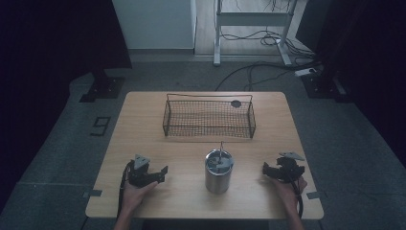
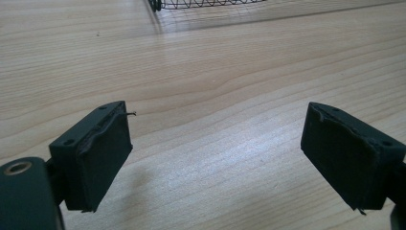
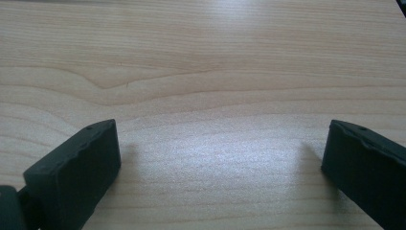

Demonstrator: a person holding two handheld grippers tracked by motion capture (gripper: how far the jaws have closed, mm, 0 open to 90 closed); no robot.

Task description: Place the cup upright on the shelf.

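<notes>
Fingers of both grippers spread wide, empty, flanking the steel canister well apart.

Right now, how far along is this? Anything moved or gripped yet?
Nothing looks done: the black wire mesh basket at the far side of the light wooden table holds nothing I can make out. Nothing is in hand: the left gripper and right gripper are both open over bare wood. The shiny metal cylindrical canister stands untouched between them, so any handling is left.
</notes>
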